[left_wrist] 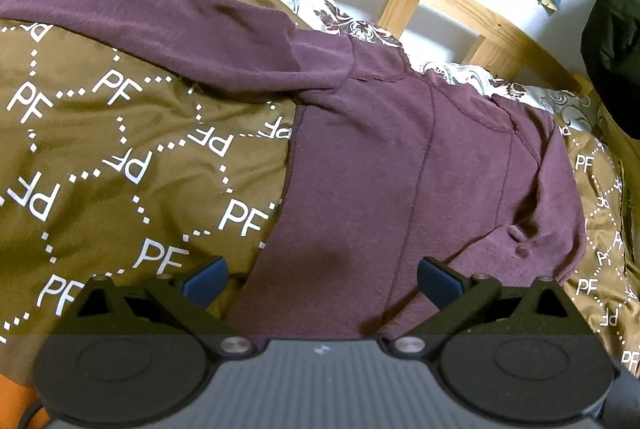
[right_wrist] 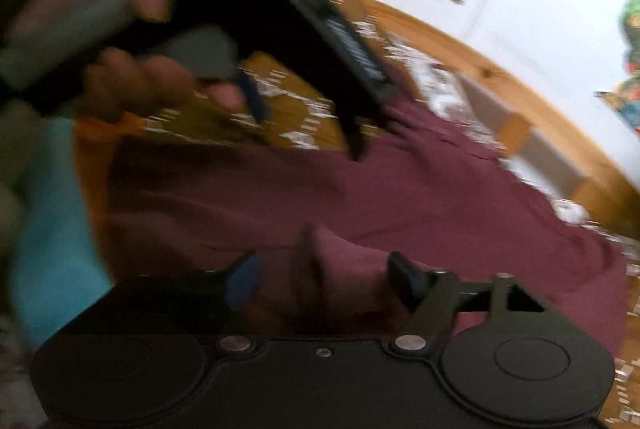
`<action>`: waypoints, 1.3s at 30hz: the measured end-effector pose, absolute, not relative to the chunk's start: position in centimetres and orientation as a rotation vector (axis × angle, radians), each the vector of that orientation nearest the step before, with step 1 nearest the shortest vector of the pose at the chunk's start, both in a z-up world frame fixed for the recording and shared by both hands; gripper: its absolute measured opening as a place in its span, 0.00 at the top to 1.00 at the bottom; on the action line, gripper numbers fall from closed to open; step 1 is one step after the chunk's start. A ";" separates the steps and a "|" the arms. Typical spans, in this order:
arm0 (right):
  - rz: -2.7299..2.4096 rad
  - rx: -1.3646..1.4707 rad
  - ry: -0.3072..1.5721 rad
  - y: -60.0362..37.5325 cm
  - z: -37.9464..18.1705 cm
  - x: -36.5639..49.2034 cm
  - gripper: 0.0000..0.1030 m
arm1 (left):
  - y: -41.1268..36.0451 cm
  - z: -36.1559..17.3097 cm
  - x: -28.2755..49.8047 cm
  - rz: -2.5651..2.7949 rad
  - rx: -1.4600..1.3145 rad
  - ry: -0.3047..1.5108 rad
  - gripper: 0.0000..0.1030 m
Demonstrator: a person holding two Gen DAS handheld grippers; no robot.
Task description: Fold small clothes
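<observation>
Bed (left_wrist: 404, 7) with wooden slatted headboard, covered by a brown blanket (left_wrist: 120, 133) printed with white "PF" letters. A purple sweatshirt (left_wrist: 400, 157) lies spread on the blanket, one sleeve (left_wrist: 160, 17) stretched toward the left, the other folded onto the body. Left gripper (left_wrist: 322, 283) hovers over the sweatshirt's lower hem, fingers apart and empty. Right gripper (right_wrist: 324, 283), motion-blurred, has its fingers apart above a raised fold of the same sweatshirt (right_wrist: 400, 197).

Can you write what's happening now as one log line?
left gripper: open, above purple sweatshirt | right gripper: open, blurred | sweatshirt on brown bedspread, unfolded
</observation>
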State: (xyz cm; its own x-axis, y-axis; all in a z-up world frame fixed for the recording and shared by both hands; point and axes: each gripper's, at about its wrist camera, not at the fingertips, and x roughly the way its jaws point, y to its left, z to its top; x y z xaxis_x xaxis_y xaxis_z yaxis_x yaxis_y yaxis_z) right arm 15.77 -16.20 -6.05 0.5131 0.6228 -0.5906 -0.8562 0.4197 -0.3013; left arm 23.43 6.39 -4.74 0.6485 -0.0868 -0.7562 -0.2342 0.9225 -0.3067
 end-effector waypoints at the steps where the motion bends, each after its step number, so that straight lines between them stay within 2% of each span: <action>1: 1.004 -0.611 0.434 -16.3 -5.8 15.5 0.23 | 6.5 -4.7 23.4 0.087 -0.402 0.867 0.01; 3: 1.046 -0.592 0.449 -16.6 -5.3 15.2 0.23 | 6.6 -4.7 23.4 0.088 -0.408 0.867 0.01; 10: 0.799 -0.499 0.474 -20.9 -3.2 18.1 0.07 | 5.2 -5.1 23.7 -0.039 -0.392 0.901 0.01; 13: 0.583 -0.372 0.497 -24.2 -2.5 20.8 0.03 | 3.3 -5.5 23.8 -0.098 -0.311 0.905 0.01; 17: 0.321 -0.143 0.543 -28.4 -2.8 24.3 0.02 | 1.5 -6.5 23.9 -0.081 -0.184 0.937 0.01; 22: 0.161 0.045 0.573 -32.5 -4.1 28.1 0.21 | 1.0 -8.1 24.4 -0.042 -0.124 1.021 0.01; 26: 0.161 -0.007 0.562 -33.1 -5.4 30.3 0.31 | 0.3 -8.4 24.3 -0.040 -0.040 1.033 0.01; 27: 0.166 -0.024 0.563 -33.1 -5.6 30.7 0.43 | -0.1 -8.7 24.3 -0.036 0.005 1.042 0.01; 28: 0.169 -0.035 0.572 -33.1 -5.9 31.0 0.66 | -0.5 -8.8 24.2 -0.033 0.044 1.046 0.01; 29: 0.172 -0.031 0.587 -33.2 -6.2 31.4 0.79 | -0.9 -9.0 24.1 -0.031 0.084 1.046 0.01; 31: 0.169 -0.013 0.600 -33.6 -6.4 32.0 0.92 | -1.5 -9.1 24.0 -0.025 0.137 1.037 0.01; 35: 0.113 -0.007 0.517 -34.5 -4.7 31.5 0.93 | -1.5 -9.3 24.0 -0.026 0.138 1.042 0.00; 38: 0.128 0.003 0.576 -35.0 -5.5 31.9 0.92 | -1.6 -9.3 24.1 -0.023 0.141 1.047 0.01; 39: 0.139 -0.006 0.603 -34.8 -6.0 32.0 0.88 | -1.7 -9.3 24.0 -0.022 0.144 1.048 0.01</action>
